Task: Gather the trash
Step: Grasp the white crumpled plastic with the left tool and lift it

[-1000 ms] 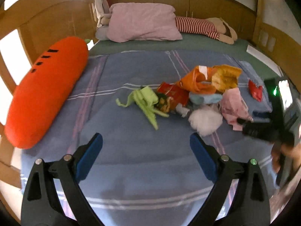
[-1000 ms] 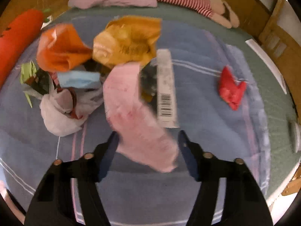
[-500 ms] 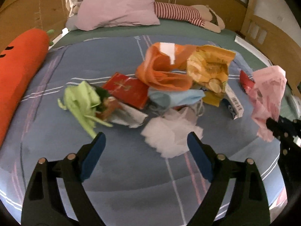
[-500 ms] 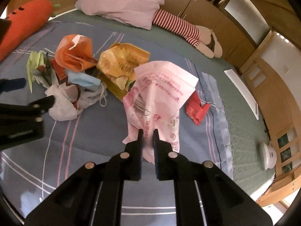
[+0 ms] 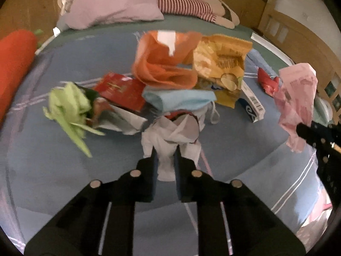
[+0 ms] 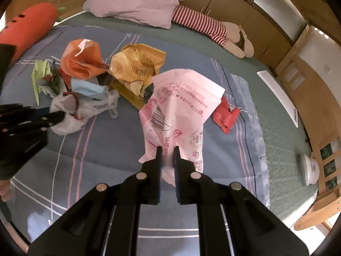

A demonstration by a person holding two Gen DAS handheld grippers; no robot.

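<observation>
Trash lies heaped on a blue striped blanket (image 5: 96, 53): an orange bag (image 5: 164, 64), a yellow chip bag (image 5: 221, 61), a blue mask (image 5: 179, 100), a red packet (image 5: 121, 90) and a green wrapper (image 5: 68, 106). My left gripper (image 5: 166, 155) has its jaws closing, with the pads pressing on a crumpled white plastic bag (image 5: 170, 136) at the near edge of the heap. My right gripper (image 6: 167, 149) is shut on a pink printed packet (image 6: 181, 106), which hangs above the blanket. Behind it lies a small red wrapper (image 6: 226, 117).
An orange carrot plush (image 5: 15, 64) runs along the left side. A pink pillow (image 5: 115, 6) and a striped doll (image 5: 191, 6) lie at the head of the bed. A barcode box (image 5: 253, 104) sits right of the heap. A wooden bed frame (image 6: 319, 209) borders the right.
My left gripper came forward and down to the heap and its wide jaws shut on the white bag. My right gripper shut on the pink packet and lifted it off the blanket.
</observation>
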